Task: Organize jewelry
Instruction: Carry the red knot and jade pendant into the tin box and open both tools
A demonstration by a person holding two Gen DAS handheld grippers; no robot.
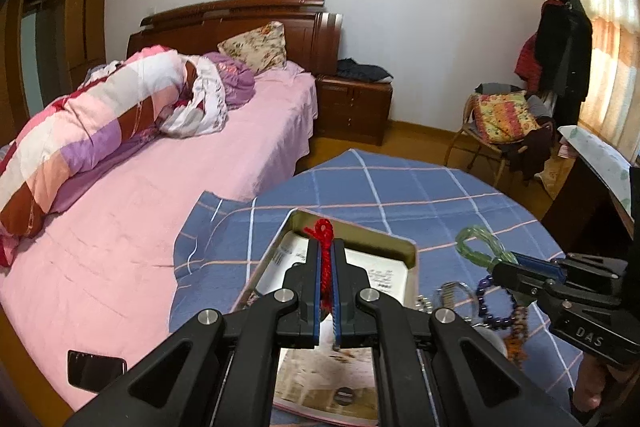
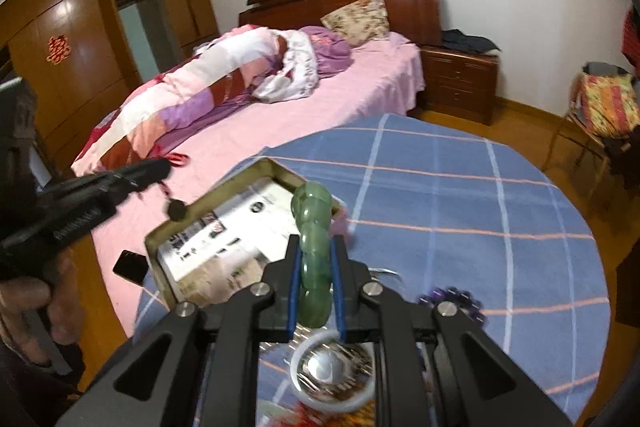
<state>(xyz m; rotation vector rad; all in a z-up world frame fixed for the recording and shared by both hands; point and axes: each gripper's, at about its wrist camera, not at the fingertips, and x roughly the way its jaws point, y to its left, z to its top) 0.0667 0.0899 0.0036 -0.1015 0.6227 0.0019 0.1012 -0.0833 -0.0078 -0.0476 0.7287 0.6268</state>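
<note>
Left gripper (image 1: pixel 328 267) is pinching a red braided cord (image 1: pixel 325 247) between nearly closed jaws, hovering over the metal tin (image 1: pixel 408 251) on the blue checked cloth (image 1: pixel 420 187). Cord is dangling a dark bead, probably snagging the tin rim on lowering. Right gripper (image 2: pixel 316 267) is clamping a green bead bracelet (image 2: pixel 314 223) edge-on, just beside the tin; smooth beads are likely slipping out. Purple beads (image 1: pixel 498 307) and a white bangle (image 2: pixel 332 371) are lying loose below, risking a knock.
</note>
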